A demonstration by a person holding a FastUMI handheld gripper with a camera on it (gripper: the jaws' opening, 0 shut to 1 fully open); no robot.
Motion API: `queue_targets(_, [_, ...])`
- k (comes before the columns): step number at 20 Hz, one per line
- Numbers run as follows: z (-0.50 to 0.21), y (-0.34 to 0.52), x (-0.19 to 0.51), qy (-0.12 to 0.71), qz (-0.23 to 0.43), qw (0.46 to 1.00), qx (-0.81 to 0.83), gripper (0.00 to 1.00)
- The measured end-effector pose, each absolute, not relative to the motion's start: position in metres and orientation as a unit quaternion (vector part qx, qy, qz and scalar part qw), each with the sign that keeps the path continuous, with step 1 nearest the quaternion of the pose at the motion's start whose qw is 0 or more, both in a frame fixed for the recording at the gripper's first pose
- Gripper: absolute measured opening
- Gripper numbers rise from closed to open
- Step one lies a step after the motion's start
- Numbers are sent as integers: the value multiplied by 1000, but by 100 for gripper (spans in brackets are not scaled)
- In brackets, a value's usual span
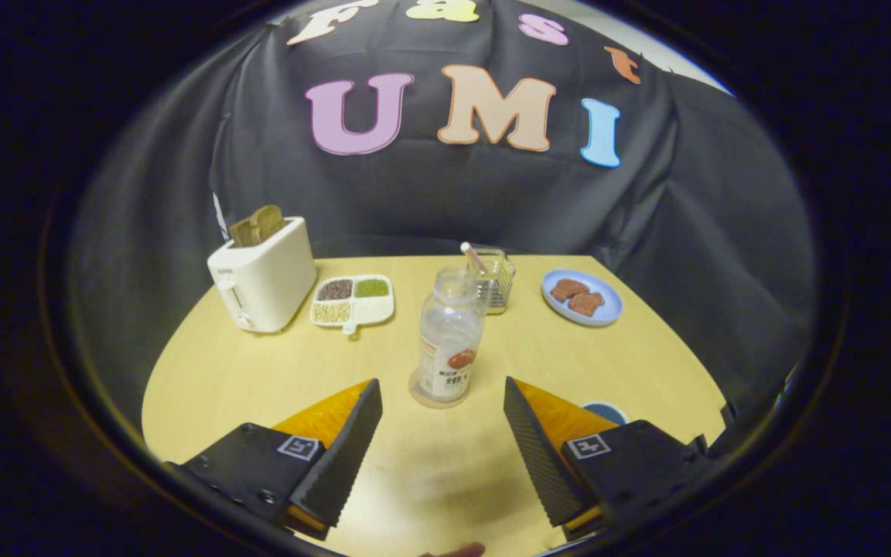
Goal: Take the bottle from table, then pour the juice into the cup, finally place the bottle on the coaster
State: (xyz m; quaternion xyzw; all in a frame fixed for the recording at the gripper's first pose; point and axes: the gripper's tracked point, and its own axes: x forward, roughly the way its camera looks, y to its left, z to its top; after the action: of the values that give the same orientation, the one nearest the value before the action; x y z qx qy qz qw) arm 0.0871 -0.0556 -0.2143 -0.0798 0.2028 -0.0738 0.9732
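Observation:
A clear uncapped bottle with a label stands upright on a round coaster, just ahead of my fingers. My gripper is open, its fingers spread wide on either side of the bottle's base and touching nothing. A clear glass cup with a straw in it stands beyond the bottle, slightly to its right.
A white toaster holding bread stands at the table's far left. Next to it lies a white divided tray of grains. A blue plate with brown pieces sits at the far right. A small blue round thing peeks out behind my right finger.

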Motion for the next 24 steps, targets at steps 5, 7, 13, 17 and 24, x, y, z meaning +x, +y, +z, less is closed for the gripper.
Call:
queue_targets(5, [-133, -48, 70, 157, -22, 984, -76, 99])
queue_targets(7, [-103, -44, 65, 142, 1, 985, -93, 99])
queue_targets(13, [-30, -34, 57, 107, 42, 987, -116, 99])
queue_targets(17, [3, -39, 47, 93, 52, 989, -100, 99])
queue_targets(24, [32, -41, 27, 72, 67, 993, -67, 99])
